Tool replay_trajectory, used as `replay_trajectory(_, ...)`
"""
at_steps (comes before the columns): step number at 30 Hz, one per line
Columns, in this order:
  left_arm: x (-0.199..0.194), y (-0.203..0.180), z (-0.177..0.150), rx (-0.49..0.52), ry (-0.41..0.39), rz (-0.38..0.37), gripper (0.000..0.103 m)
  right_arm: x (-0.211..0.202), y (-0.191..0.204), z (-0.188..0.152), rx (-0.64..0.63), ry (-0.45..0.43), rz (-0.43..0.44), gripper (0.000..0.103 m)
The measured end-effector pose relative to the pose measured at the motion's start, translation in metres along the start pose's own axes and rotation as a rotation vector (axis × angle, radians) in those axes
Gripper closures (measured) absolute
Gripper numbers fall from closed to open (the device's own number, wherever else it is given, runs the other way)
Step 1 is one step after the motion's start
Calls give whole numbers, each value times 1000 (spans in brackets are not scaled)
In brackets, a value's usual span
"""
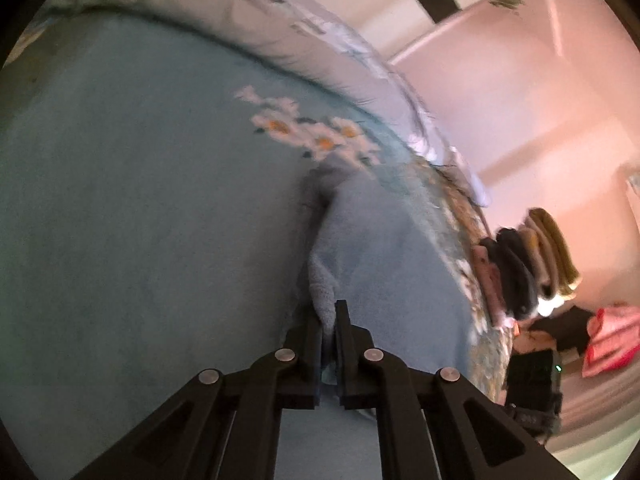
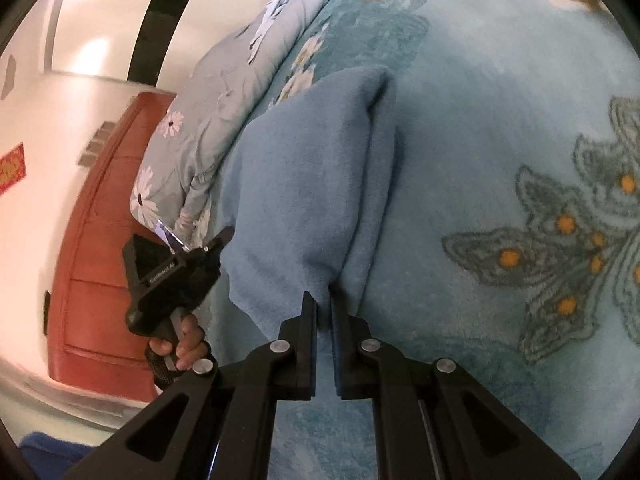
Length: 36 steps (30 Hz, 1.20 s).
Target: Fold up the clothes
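Observation:
A light blue fleece garment (image 2: 304, 184) lies on a teal floral blanket (image 2: 500, 120) covering the bed. My right gripper (image 2: 324, 300) is shut on a bunched edge of it, and folds run away from the fingertips. In the left wrist view the same blue garment (image 1: 384, 248) spreads ahead, and my left gripper (image 1: 329, 312) is shut on a thick fold of its edge. The right wrist view also shows the left gripper (image 2: 224, 236) from the side, held by a hand (image 2: 188, 340) at the garment's left edge.
A grey floral quilt (image 2: 224, 92) lies bunched along the bed's far side. A stack of folded clothes (image 1: 524, 268) sits at the bed's edge, with a pink item (image 1: 612, 336) on the floor beyond. A red-brown door (image 2: 104, 240) stands to the left.

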State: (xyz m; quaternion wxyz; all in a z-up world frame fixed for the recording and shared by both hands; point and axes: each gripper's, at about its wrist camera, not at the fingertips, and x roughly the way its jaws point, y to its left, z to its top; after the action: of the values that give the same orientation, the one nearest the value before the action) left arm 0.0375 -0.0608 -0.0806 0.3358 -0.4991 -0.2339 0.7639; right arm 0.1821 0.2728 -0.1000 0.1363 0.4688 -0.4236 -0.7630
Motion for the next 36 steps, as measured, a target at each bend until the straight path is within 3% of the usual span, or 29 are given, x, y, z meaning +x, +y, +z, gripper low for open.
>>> replay_trajectory(2, -7, -7, 5, 32, -12, -15, 86, -3, 0, 0, -12, 0, 1, 95)
replay_trajectory(3, -11, -8, 7, 43, -24, -13, 67, -6, -2, -1, -16, -6, 4, 91)
replay_trajectory(4, -15, -8, 11, 49, -38, 2, 44, -10, -4, 0, -16, -19, 8, 83)
replay_trajectory(5, -16, -8, 16, 52, -46, 22, 37, -14, -5, 0, -15, -33, 13, 76)
replay_trajectory(6, -16, -7, 20, 55, -54, 43, 36, -18, -7, 2, -13, -54, 10, 61)
replay_trajectory(7, -14, -5, 25, 55, -48, 57, 36, -22, -9, 4, -2, -75, 1, 52)
replay_trajectory(14, 30, 19, 49, -20, 67, 39, 34, -24, -20, 21, 82, -145, -34, 51)
replay_trajectory(20, 37, 18, 44, -62, 57, 8, 34, -18, -16, 28, 133, -208, -83, 51)
replay_trajectory(25, 40, 14, 36, -99, 89, -47, 34, -15, -10, 27, 129, -226, -46, 49)
replay_trajectory(27, 41, 10, 31, -103, 106, -57, 36, -15, -10, 28, 133, -231, -20, 54)
replay_trajectory(29, 40, 2, 25, -82, 101, -33, 37, -15, -9, 32, 132, -228, 1, 70)
replay_trajectory(31, 39, -5, 20, -76, 107, -36, 53, -17, -8, 38, 126, -218, 12, 85)
replay_trajectory(34, 38, -18, 7, -99, 143, -103, 64, -21, -4, 56, 94, -210, 12, 88)
replay_trajectory(36, 38, -28, -3, -89, 175, -137, 64, -27, 1, 73, 50, -208, -8, 89)
